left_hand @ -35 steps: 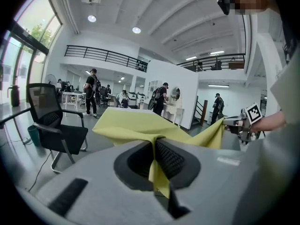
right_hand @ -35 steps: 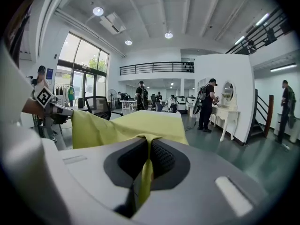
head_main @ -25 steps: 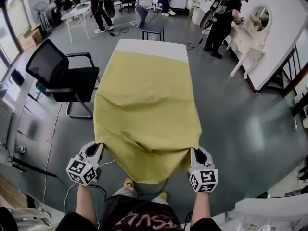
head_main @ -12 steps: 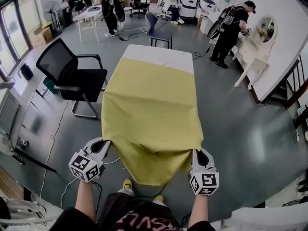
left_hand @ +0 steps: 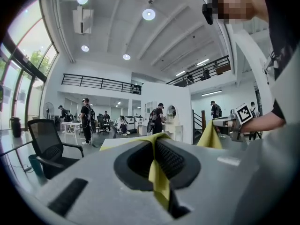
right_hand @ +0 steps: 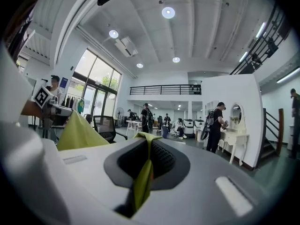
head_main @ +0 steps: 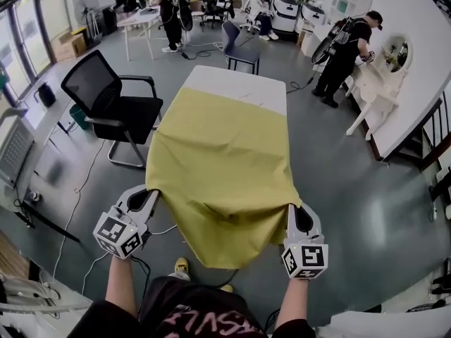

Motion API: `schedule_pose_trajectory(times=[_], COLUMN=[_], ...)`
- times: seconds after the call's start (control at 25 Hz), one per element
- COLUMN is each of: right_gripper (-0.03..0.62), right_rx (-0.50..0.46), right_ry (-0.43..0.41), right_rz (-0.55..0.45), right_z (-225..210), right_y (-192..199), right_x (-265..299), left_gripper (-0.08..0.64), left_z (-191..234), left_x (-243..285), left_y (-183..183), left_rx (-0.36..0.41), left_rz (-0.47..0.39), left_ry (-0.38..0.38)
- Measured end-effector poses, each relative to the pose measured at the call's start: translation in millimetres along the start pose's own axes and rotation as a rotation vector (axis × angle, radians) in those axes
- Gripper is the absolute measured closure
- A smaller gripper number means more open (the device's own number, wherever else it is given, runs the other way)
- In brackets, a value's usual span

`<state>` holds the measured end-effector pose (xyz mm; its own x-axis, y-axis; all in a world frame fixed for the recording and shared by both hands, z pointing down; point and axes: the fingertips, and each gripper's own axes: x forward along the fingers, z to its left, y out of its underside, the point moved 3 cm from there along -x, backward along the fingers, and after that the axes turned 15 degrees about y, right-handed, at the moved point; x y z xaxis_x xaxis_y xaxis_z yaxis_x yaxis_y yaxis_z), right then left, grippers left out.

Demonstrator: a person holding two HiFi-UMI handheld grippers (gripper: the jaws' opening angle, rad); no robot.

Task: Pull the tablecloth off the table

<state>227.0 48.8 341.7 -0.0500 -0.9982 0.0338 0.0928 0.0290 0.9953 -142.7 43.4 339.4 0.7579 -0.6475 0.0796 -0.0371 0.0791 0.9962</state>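
Note:
A yellow-green tablecloth [head_main: 224, 164] covers most of a long white table [head_main: 236, 80], whose far end is bare. Its near edge is lifted and sags between my two grippers. My left gripper [head_main: 151, 197] is shut on the near left corner of the cloth. My right gripper [head_main: 294, 211] is shut on the near right corner. In the left gripper view a strip of the cloth [left_hand: 157, 175] is pinched between the shut jaws. In the right gripper view the cloth [right_hand: 143, 177] is pinched the same way, and the other lifted corner [right_hand: 79, 130] shows at left.
A black office chair [head_main: 109, 101] stands close to the table's left side. A blue chair [head_main: 238, 42] is beyond the far end. A person [head_main: 343, 51] stands at a white dressing table [head_main: 373, 90] at right. Cables lie on the grey floor at left.
Both grippers have risen with the cloth corners, lifting its near edge. More bare white table shows at the far end.

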Motion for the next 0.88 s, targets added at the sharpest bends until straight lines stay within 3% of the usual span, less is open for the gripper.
schedule_pose_trajectory(times=[0.24, 0.52, 0.76, 0.88], right_gripper=[0.578, 0.578, 0.578, 0.578], right_rx=[-0.032, -0.05, -0.115, -0.143], right_ry=[-0.018, -0.025, -0.049, -0.042], right_rz=[-0.077, -0.188, -0.351, -0.406], right_z=[16, 25, 32, 30], right_y=[-41, -95, -176, -208], right_x=[-6, -33, -58, -51], left_gripper=[0.555, 0.555, 0.555, 0.555], left_z=[-3, -16, -47, -39], left_x=[-12, -43, -67, -69], left_y=[-26, -74, -166, -197], left_rx=[0.052, 0.147, 0.345, 0.371], left_rz=[-0.029, -0.125, -0.25, -0.318], left_ry=[-0.008, -0.037, -0.051, -0.062])
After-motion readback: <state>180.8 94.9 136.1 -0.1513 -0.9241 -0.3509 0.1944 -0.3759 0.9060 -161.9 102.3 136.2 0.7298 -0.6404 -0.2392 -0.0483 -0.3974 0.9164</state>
